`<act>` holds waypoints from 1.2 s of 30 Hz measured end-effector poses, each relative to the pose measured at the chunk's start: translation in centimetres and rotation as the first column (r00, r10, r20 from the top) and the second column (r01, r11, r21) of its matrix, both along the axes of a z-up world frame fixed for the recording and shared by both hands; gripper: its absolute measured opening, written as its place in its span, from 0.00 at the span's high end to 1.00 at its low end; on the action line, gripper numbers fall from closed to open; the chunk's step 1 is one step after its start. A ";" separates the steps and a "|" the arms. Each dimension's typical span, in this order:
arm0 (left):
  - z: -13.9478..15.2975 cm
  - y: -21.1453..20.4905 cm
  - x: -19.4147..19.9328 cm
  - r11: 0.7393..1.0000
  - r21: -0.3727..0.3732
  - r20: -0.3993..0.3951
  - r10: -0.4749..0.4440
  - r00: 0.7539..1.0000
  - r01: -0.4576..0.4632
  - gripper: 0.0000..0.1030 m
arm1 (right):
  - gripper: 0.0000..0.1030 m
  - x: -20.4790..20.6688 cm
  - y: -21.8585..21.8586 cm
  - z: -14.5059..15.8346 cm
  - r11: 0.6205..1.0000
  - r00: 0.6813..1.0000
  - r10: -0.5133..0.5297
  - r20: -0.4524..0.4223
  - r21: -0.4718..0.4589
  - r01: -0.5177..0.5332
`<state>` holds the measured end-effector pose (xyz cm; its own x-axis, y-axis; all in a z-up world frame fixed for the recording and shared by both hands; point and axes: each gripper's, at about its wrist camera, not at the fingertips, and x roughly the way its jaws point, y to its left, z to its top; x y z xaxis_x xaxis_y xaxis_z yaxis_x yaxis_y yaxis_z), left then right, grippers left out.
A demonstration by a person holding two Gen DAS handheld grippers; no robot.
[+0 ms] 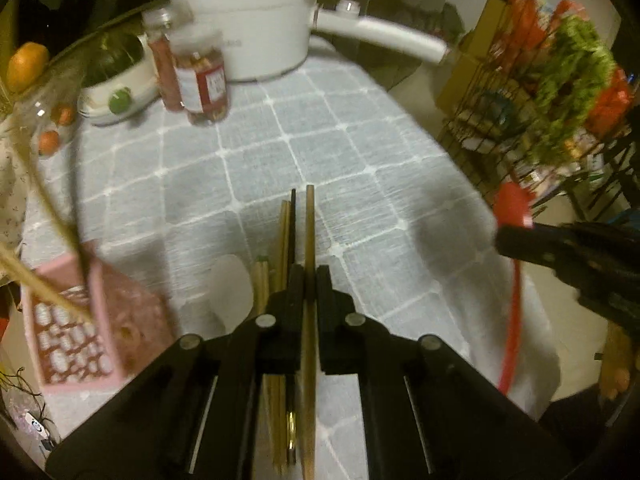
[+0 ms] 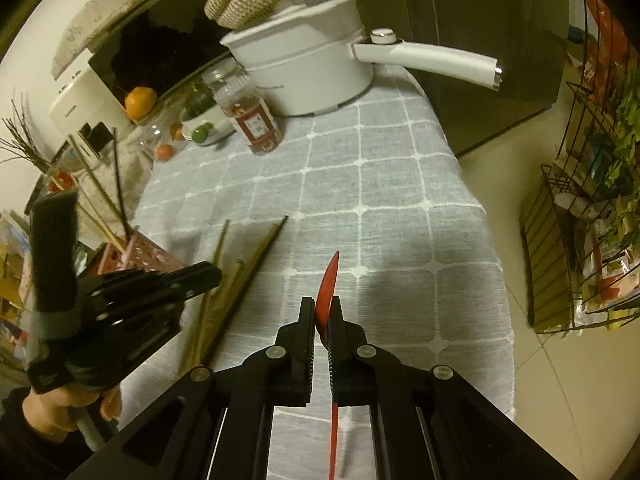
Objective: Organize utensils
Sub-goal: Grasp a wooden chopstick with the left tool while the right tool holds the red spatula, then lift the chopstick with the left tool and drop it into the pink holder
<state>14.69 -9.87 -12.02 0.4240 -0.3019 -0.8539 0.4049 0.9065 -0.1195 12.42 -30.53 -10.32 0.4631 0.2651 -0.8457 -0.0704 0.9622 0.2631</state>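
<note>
The left tongs (image 1: 310, 276) are clamped on one wooden chopstick (image 1: 309, 232), held above the counter (image 1: 360, 152). More chopsticks (image 1: 285, 236) lie just under and beside it on the grey checked cloth, with a white spoon (image 1: 230, 288) next to them. The right tongs (image 2: 322, 312) are clamped on a red spoon (image 2: 329, 280); its bowl sticks up past the tips and its handle runs down between the arms.

To the left, at the edge of the counter, stands a pink basket (image 1: 100, 320) with holes in its walls. A few sticks lean in it already.

At the far end of the counter sits a big white pot (image 2: 304, 72) with a long handle. In front of it stands a jar with a red label (image 2: 248, 112). Beside that is a white bowl (image 2: 204, 124) with a green fruit, and an orange (image 2: 140, 102) sits behind. The middle of the cloth is bare.

Off the counter on the right stands a wire rack (image 2: 580, 208) with packets and green leaves. A hand (image 2: 52, 416) holds the left tongs.
</note>
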 end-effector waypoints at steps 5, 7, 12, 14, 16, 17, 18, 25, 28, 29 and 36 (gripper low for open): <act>3.2 1.9 -3.0 0.999 -0.052 0.074 -0.009 0.997 0.013 0.94 | 0.95 -0.8 1.5 1.4 1.000 0.999 0.016 0.045 0.012 -0.017; 4.4 2.9 -4.0 0.998 -0.068 0.107 -0.006 0.994 0.013 0.94 | 0.95 -1.0 2.2 2.0 1.000 0.998 0.028 0.061 0.009 -0.028; 7.9 5.7 -5.9 0.993 -0.120 0.200 0.034 0.979 -0.010 0.94 | 0.95 -1.3 4.2 3.3 0.998 0.993 0.059 0.107 0.008 -0.060; 9.2 6.5 -6.4 0.989 -0.146 0.235 0.045 0.971 -0.010 0.94 | 0.95 -1.3 4.9 3.8 0.998 0.990 0.069 0.127 0.004 -0.070; 10.7 7.5 -7.3 0.984 -0.175 0.287 0.064 0.956 -0.013 0.94 | 0.95 -1.4 5.7 4.5 0.997 0.985 0.075 0.153 -0.003 -0.075; 11.4 8.0 -7.6 0.981 -0.191 0.315 0.081 0.946 -0.020 0.94 | 0.95 -1.5 6.1 4.9 0.997 0.982 0.078 0.170 -0.007 -0.078; 12.1 8.5 -7.9 0.978 -0.205 0.337 0.098 0.936 -0.029 0.94 | 0.95 -1.5 6.4 5.1 0.997 0.980 0.078 0.181 -0.010 -0.078; 16.3 12.8 -9.4 0.944 -0.317 0.535 0.262 0.803 -0.097 0.94 | 0.95 -1.1 8.1 5.2 0.995 0.976 0.095 0.196 -0.026 -0.091; 16.2 14.0 -9.1 0.938 -0.316 0.581 0.308 0.753 -0.139 0.94 | 0.95 -0.8 8.5 4.6 0.995 0.978 0.097 0.183 -0.030 -0.093; 16.0 14.4 -8.9 0.935 -0.322 0.586 0.321 0.744 -0.150 0.94 | 0.95 -0.7 8.6 4.4 0.995 0.979 0.099 0.179 -0.031 -0.095; 13.7 16.2 -7.1 0.911 -0.351 0.574 0.391 0.719 -0.216 0.94 | 0.95 -1.0 9.5 3.9 0.993 0.978 0.112 0.175 -0.042 -0.107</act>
